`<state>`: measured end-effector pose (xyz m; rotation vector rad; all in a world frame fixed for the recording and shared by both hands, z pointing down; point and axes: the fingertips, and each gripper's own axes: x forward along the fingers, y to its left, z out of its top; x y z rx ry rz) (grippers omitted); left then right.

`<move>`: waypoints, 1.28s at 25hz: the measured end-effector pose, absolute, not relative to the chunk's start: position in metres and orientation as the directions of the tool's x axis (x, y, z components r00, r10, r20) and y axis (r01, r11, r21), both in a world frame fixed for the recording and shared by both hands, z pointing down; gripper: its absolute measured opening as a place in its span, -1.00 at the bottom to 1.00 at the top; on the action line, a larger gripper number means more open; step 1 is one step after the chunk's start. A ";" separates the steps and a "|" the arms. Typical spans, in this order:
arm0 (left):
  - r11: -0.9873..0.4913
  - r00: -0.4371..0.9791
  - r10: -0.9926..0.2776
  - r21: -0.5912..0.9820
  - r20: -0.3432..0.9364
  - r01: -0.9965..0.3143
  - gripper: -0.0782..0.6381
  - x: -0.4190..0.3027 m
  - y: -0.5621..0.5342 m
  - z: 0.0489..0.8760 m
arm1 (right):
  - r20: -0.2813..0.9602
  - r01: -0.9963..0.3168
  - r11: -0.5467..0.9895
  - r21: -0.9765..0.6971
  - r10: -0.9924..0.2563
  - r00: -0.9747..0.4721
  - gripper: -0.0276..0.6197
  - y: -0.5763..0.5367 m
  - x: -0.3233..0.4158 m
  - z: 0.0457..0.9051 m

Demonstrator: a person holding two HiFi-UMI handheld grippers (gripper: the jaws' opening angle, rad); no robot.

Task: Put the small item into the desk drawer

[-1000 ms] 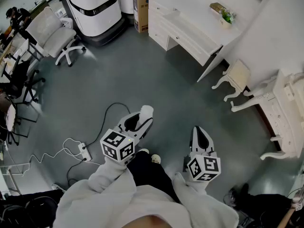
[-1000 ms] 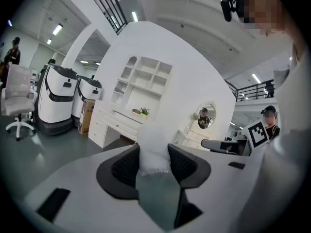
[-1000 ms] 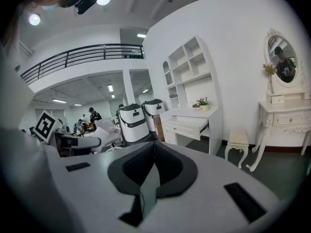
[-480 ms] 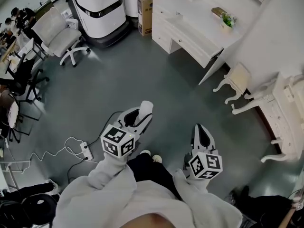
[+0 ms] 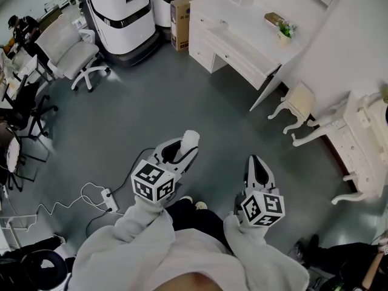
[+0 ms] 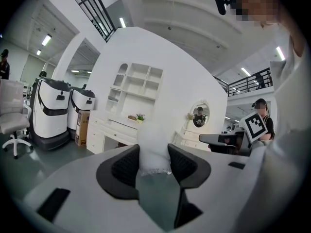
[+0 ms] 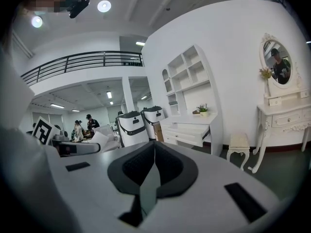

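Observation:
My left gripper is shut on a small white fluffy item, which sticks up between the dark pads in the left gripper view, where the white item fills the gap. My right gripper is shut with nothing in it; its pads meet in the right gripper view. The white desk stands far ahead at the upper right, with its drawer pulled out; that drawer also shows in the right gripper view. Both grippers hang over grey floor, well short of the desk.
A white stool and a white dresser stand to the right. Two large white machines and a cardboard box sit at the back. An office chair and a power strip with cable lie left.
The view has shifted slightly; the desk and stool sit a little further left and up in the picture. Both grippers stay low in the frame, the left still holding the white item.

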<state>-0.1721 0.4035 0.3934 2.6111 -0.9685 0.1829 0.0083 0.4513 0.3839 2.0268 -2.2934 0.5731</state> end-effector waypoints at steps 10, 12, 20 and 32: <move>-0.721 0.775 -0.584 0.286 0.241 -0.632 -0.26 -0.190 0.405 0.404 | 0.277 -0.965 0.060 -0.257 -0.952 -0.133 -0.81 0.458 -0.014 0.395; -0.723 0.779 -0.579 0.289 0.241 -0.627 -0.26 -0.193 0.407 0.403 | 0.279 -0.964 0.058 -0.258 -0.951 -0.131 -0.81 0.458 -0.017 0.395; -0.725 0.783 -0.576 0.295 0.235 -0.622 -0.26 -0.191 0.396 0.407 | 0.290 -0.965 0.062 -0.254 -0.947 -0.137 -0.81 0.446 -0.018 0.402; -0.701 0.761 -0.600 0.297 0.247 -0.649 -0.26 -0.160 0.323 0.413 | 0.301 -0.963 0.097 -0.251 -0.938 -0.172 -0.81 0.361 0.019 0.410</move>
